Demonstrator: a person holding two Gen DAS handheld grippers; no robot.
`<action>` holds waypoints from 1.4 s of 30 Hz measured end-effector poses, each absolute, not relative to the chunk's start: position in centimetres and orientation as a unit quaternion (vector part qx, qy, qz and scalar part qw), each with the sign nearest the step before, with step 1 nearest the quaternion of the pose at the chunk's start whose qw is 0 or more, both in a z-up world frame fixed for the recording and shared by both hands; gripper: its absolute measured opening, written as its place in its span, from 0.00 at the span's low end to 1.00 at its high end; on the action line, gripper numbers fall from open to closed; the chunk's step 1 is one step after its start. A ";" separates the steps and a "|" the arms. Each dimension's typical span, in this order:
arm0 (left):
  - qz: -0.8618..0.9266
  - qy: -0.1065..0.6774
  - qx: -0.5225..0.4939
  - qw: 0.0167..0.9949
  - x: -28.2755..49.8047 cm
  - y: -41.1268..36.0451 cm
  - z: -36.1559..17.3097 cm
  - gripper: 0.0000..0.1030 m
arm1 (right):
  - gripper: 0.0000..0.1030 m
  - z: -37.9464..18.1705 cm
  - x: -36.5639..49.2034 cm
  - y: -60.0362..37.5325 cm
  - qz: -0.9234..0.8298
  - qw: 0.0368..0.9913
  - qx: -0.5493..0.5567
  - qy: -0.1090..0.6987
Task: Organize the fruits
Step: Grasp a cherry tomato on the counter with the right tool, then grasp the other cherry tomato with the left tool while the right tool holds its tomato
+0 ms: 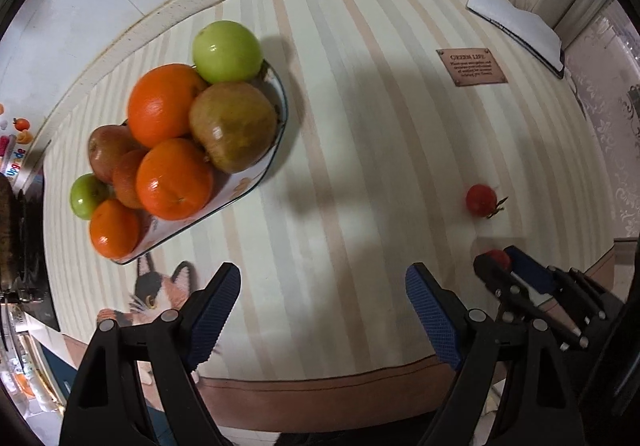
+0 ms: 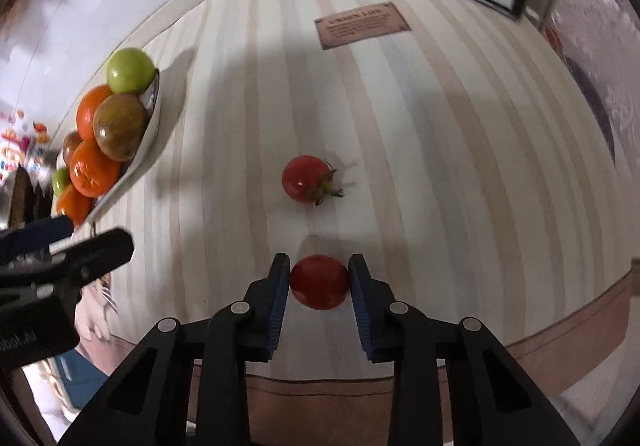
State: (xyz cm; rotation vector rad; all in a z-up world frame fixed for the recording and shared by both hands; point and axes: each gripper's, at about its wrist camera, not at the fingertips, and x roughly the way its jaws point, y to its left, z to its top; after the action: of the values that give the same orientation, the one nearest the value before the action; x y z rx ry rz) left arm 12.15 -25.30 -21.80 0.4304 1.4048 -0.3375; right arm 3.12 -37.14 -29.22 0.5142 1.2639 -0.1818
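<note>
My right gripper (image 2: 319, 278) has its fingers clamped on a tomato (image 2: 319, 281) near the surface's front edge (image 2: 320, 386); left gripper (image 1: 322, 286) spread wide over bare striped surface beside the fruit plate (image 1: 276, 150).

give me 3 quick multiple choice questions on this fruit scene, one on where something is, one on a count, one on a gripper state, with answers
1. Where does the tomato with the green stalk lie?
A. in the fruit tray
B. on the striped cloth, beyond the right gripper
C. between the left gripper's fingers

2. How many red tomatoes are out on the striped cloth?
A. one
B. two
C. four

3. What is the right gripper doing?
A. standing open over bare cloth
B. shut on a green apple
C. shut on a red tomato

Answers:
1. B, it sits alone on the cloth, apart from the fruit tray.
2. B, the stalked one plus the tomato between the right gripper's pads.
3. C, both blue pads press the tomato's sides, while the left gripper stands open over cloth.
</note>
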 end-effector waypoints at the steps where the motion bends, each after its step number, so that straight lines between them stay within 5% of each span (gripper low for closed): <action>1: -0.159 0.638 0.190 0.729 12.3 -25.6 -21.8 0.82 | 0.31 -29.0 3.0 -37.2 -0.084 0.776 0.236 0.579; 15: -0.289 0.703 0.093 0.643 13.8 -33.3 -26.7 0.77 | 0.31 -28.0 0.1 -45.3 -0.167 0.769 0.278 0.551; 34: -0.285 0.672 0.170 0.662 13.3 -37.6 -27.9 0.25 | 0.32 -28.2 -0.1 -47.5 -0.186 0.764 0.292 0.545; 42: -0.286 0.673 0.159 0.663 13.2 -36.5 -27.8 0.24 | 0.32 -27.8 0.5 -47.7 -0.187 0.767 0.292 0.540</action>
State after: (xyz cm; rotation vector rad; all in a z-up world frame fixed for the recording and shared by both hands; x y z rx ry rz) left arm 13.24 -36.48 -27.82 0.3590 1.5221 -0.6467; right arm 0.45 -47.68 -27.80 0.6330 1.1719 -0.4060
